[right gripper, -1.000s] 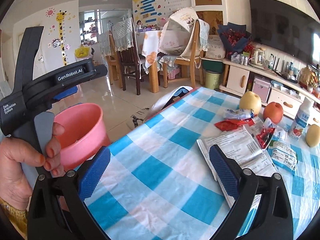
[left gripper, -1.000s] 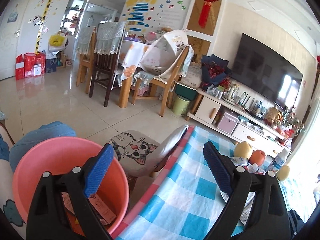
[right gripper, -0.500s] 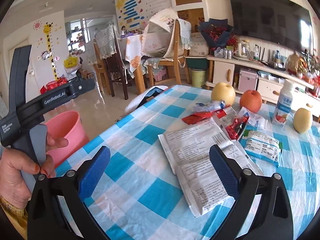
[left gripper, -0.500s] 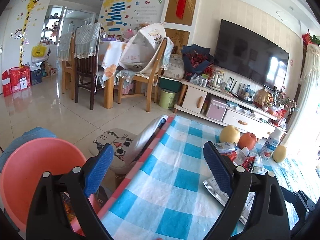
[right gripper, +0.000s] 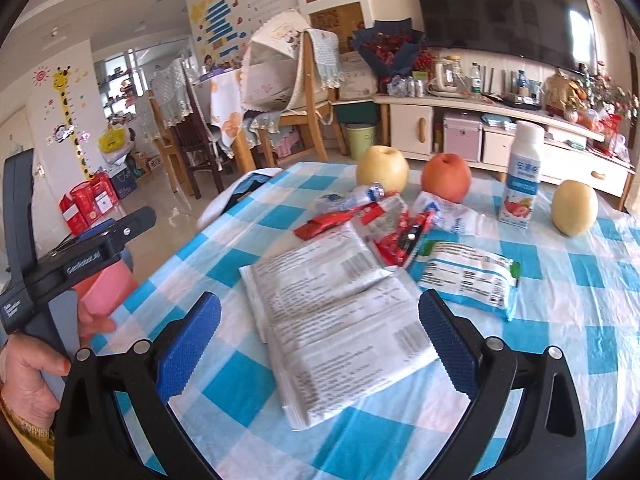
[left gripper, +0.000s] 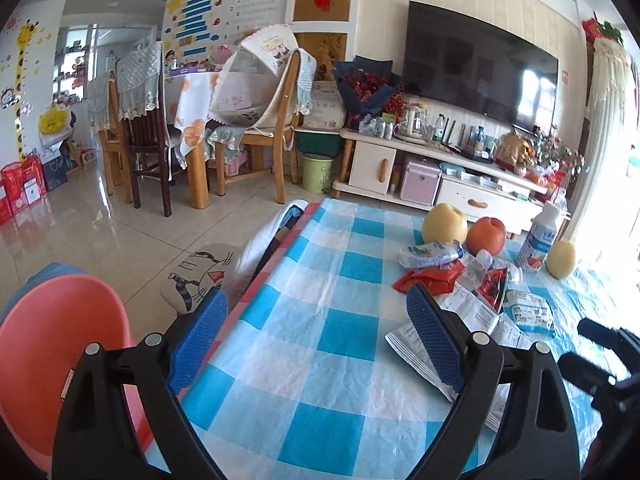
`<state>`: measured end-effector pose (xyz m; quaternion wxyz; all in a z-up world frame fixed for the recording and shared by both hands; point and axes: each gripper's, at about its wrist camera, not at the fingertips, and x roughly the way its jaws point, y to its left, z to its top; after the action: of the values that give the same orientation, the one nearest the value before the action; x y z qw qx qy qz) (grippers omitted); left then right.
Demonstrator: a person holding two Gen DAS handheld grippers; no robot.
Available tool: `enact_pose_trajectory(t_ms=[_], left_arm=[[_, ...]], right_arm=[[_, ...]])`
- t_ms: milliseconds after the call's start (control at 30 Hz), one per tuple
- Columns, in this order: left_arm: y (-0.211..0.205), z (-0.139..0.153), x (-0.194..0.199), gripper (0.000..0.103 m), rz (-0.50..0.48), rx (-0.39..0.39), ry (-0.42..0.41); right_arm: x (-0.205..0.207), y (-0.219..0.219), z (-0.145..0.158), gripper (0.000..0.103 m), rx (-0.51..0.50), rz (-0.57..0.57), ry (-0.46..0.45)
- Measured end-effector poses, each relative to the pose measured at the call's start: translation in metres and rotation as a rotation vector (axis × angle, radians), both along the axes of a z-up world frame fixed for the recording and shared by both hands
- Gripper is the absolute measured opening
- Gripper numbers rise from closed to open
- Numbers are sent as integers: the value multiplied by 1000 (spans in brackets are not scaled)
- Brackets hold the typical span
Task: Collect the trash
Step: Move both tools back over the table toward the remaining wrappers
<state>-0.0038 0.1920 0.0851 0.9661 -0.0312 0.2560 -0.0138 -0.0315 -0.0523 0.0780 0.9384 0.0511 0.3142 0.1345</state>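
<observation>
Low in the left wrist view, our left claw (left gripper: 316, 336) is spread, empty; pink bin (left gripper: 52, 344) lower left. Right view: right claw (right gripper: 320, 344) spread around white wrapper (right gripper: 340, 320); we might snag the tabletop (right gripper: 560, 300) cloth.

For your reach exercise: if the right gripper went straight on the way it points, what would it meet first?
Probably the white printed paper packet, lying on the checked tablecloth between the open right gripper fingers; depth is uncertain.

Blue-and-white checked tablecloth (right gripper: 560, 288), pink bin (left gripper: 60, 344), blue-padded tongs (right gripper: 320, 336)
</observation>
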Motion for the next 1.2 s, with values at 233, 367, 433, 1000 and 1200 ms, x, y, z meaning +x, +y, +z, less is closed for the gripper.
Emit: enact_pose_trajectory(t_ms=[233,367,433,1000,1200], left_arm=[[-27,-9,7,92,-31,51,21],[-41,-9,19,92,-59,30,45],[-49,-8,26,92,-83,11,51],[-124,-26,180,70,-188,8,231],[-108,-53,224,55,-78,-125,332]], right_arm=[[11,-28,1,98,-89,-81,20],[20,-59,-3,98,-65,-151,62],[25,-78,-6,98,-12,-186,97],[33,-129,-14,98,202,-223,211],[34,-131,-15,98,231,-211,223]])
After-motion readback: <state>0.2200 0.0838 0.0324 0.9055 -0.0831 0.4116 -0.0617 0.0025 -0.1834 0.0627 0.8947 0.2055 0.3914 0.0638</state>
